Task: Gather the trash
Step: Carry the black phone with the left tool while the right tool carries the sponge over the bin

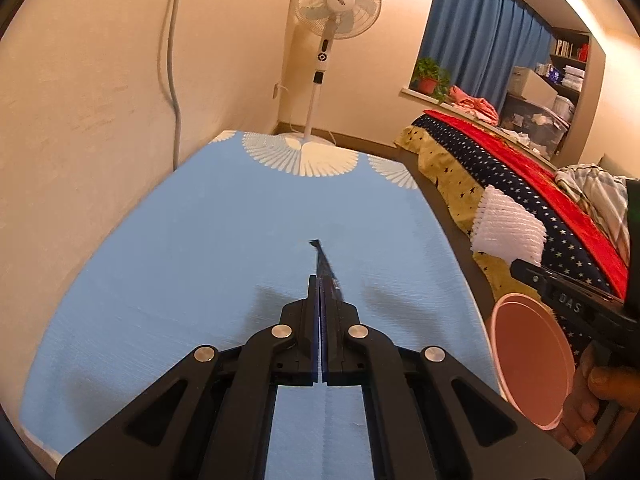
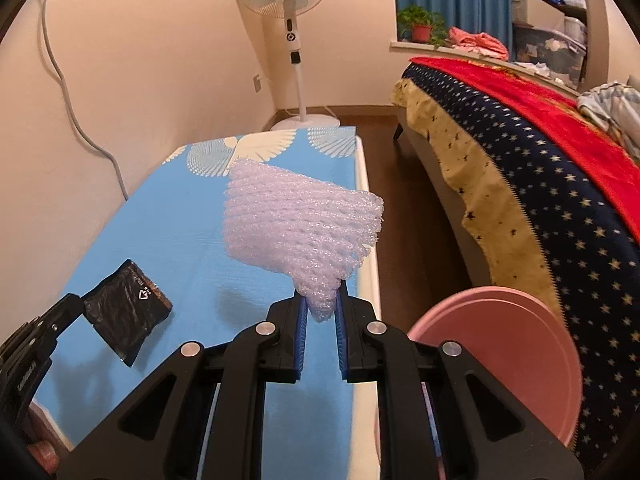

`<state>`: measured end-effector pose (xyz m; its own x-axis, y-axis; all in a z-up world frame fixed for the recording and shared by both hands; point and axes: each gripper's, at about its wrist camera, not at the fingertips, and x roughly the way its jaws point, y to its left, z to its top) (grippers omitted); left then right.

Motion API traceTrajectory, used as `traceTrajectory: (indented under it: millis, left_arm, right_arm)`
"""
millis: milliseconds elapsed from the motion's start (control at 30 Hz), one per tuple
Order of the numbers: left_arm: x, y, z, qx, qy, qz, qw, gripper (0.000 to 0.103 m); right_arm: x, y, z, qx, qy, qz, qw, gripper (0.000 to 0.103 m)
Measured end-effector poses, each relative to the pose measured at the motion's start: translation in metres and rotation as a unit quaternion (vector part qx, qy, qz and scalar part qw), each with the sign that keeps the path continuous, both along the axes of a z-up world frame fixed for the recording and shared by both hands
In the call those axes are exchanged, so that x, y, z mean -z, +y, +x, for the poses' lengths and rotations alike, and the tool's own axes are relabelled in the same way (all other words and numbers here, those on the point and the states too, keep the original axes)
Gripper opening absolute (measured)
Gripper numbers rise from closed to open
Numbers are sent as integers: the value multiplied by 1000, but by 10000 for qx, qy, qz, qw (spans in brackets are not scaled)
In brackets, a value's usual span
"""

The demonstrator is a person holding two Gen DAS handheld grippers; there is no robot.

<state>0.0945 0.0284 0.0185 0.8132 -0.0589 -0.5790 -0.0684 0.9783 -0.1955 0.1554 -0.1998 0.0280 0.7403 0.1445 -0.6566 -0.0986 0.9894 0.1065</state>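
Note:
My left gripper (image 1: 321, 280) is shut on a flat black plastic wrapper (image 1: 326, 266), seen edge-on above the blue tablecloth (image 1: 200, 240). In the right wrist view that wrapper (image 2: 126, 314) hangs from the left gripper (image 2: 78, 306) over the table's left side. My right gripper (image 2: 321, 300) is shut on a white foam net sleeve (image 2: 296, 220), held above the table's right edge. The sleeve also shows in the left wrist view (image 1: 506, 230), held by the right gripper (image 1: 520, 266). A pink bin (image 2: 500, 360) stands on the floor right of the table, also in the left wrist view (image 1: 532, 360).
A bed with a starry navy and red cover (image 2: 540, 160) runs along the right, with a strip of brown floor (image 2: 408, 240) between it and the table. A standing fan (image 1: 340, 4) is in the far corner. A wall (image 1: 80, 120) borders the table's left side.

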Motion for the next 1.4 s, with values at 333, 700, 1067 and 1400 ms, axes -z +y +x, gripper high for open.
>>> traceTrajectory:
  millis: [333,700,1067,1400]
  left_arm:
    - [-21,-15,-20,215,-273,101,9993,0]
    - [-38,-32,-39,455,-480,94,9978,0]
    - [-43,-57,-47,790,-570,112,9952,0]
    - [-38,-96,-40,1160,-568,153,9915,0]
  right_arm:
    - [-26,-22,-44,221,-286,-5,9993,13]
    - [-43,-43,-81,465,-477,-12,9978,13]
    - [-46,-74,-100,945,-534,-12,9941,13]
    - [-39,-110,-106,1411,-585,25,9883,13]
